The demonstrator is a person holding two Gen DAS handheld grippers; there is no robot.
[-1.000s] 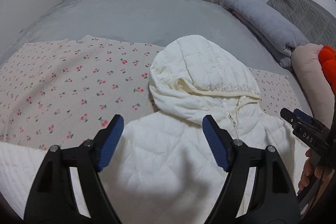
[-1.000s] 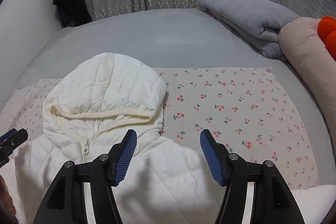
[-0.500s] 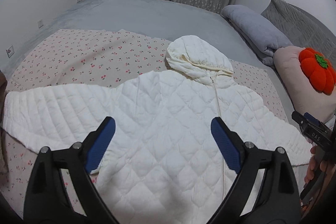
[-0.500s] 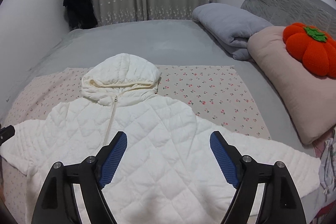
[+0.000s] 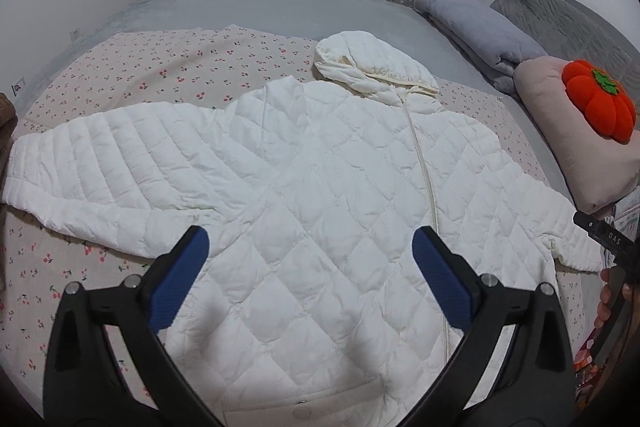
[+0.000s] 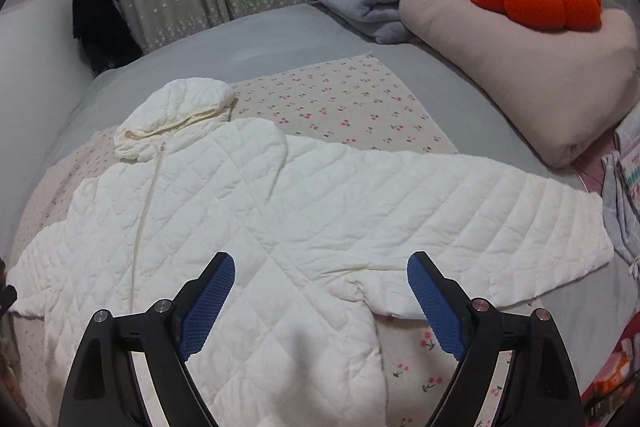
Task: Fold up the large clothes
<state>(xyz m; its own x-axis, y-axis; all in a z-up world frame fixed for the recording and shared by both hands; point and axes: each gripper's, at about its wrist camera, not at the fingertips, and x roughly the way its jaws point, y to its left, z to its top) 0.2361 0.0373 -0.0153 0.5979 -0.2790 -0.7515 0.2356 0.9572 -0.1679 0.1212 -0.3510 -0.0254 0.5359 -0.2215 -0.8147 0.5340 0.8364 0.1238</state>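
White quilted jacket lies under both downward-tilted, empty hand-held grippers, left hand-held gripper and right hand-held gripper, jaws just opened wide.

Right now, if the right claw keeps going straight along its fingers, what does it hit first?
Most likely the white quilted jacket, near its underarm seam, spread on the cherry-print sheet. The right claw is open and empty; depth is uncertain.

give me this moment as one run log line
stage: pre-fold | jacket: flat, zipped, sleeves spread on cherry-print sheet | left gripper: open, empty, opening | right gripper: open, empty, opening
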